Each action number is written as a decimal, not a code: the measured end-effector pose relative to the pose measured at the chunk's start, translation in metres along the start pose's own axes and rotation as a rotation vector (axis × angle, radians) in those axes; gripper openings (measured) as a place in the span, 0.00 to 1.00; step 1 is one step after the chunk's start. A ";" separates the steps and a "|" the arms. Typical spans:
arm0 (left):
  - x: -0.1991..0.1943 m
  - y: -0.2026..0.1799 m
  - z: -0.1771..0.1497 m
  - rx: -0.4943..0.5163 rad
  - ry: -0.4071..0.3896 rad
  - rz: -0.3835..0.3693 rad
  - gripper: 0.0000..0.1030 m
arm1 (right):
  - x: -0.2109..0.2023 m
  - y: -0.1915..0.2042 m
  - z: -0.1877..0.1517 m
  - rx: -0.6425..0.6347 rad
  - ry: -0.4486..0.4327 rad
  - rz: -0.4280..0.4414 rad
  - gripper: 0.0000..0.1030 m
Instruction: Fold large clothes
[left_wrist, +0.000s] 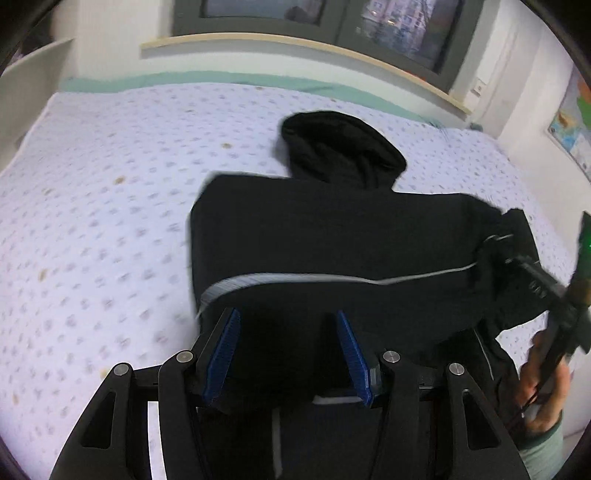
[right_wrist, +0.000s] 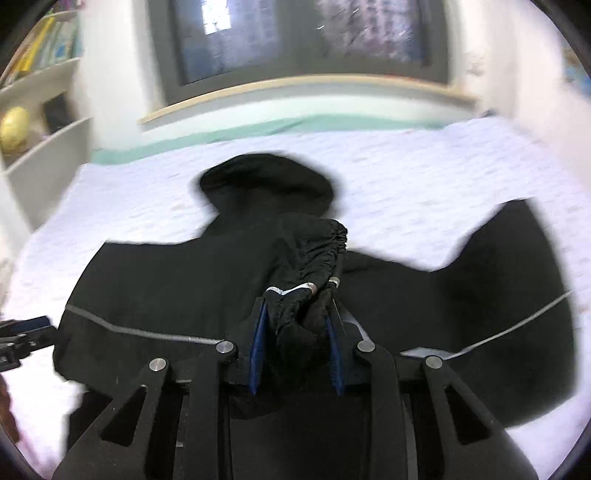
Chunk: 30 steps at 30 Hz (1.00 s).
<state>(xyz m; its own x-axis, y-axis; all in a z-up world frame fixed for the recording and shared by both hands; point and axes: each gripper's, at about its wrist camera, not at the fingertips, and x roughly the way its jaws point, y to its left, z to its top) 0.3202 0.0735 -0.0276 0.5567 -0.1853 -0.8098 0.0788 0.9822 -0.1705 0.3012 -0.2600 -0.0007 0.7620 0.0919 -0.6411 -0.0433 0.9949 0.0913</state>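
A large black hooded jacket (left_wrist: 332, 236) with a thin grey reflective stripe across it is being spread back-up on a bed covered by a white sheet with small grey dots (left_wrist: 110, 192). The jacket's black hood (left_wrist: 340, 147) is lying flat on the sheet, straight ahead of both tongs and beyond the jacket's body.

The left gripper (left_wrist: 288, 347), a black two-finger tool with blue ribbed pads (left_wrist: 225, 354), is being held just above the near edge of the jacket. Its jaws are standing wide apart with nothing pinched between them; only the jacket's cloth is being seen through the gap. To the right of these tongs, the right gripper (left_wrist: 546, 291) is being seen blurred at the edge of the view, over the jacket's right side, with the person's hand (left_wrist: 543, 398) wrapped around its handle.

In the right wrist view, the right gripper (right_wrist: 297, 325) is being closed on the gathered black elastic cuff of a sleeve (right_wrist: 314, 258). The bunched cuff is being held between the blue pads and is being raised above the middle of the jacket's back. The rest of that sleeve (right_wrist: 517, 295) is trailing off to the right of these tongs, over the sheet. At the far left of this view, the left gripper (right_wrist: 22, 339) is being seen beside the jacket's left edge. This view is being blurred by motion.
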 end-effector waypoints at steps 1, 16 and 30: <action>0.006 -0.005 0.000 0.002 0.008 -0.001 0.54 | 0.002 -0.019 0.000 0.011 0.007 -0.029 0.32; 0.129 -0.040 -0.024 0.049 0.134 0.078 0.54 | 0.094 -0.101 -0.073 0.023 0.269 -0.133 0.49; 0.123 -0.032 -0.059 0.030 0.074 -0.061 0.54 | 0.073 -0.005 -0.086 -0.153 0.244 -0.039 0.67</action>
<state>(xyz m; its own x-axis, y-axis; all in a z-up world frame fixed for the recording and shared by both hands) 0.3369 0.0179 -0.1547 0.4873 -0.2453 -0.8381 0.1356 0.9694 -0.2049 0.3016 -0.2546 -0.1139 0.5879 0.0429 -0.8078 -0.1281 0.9909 -0.0405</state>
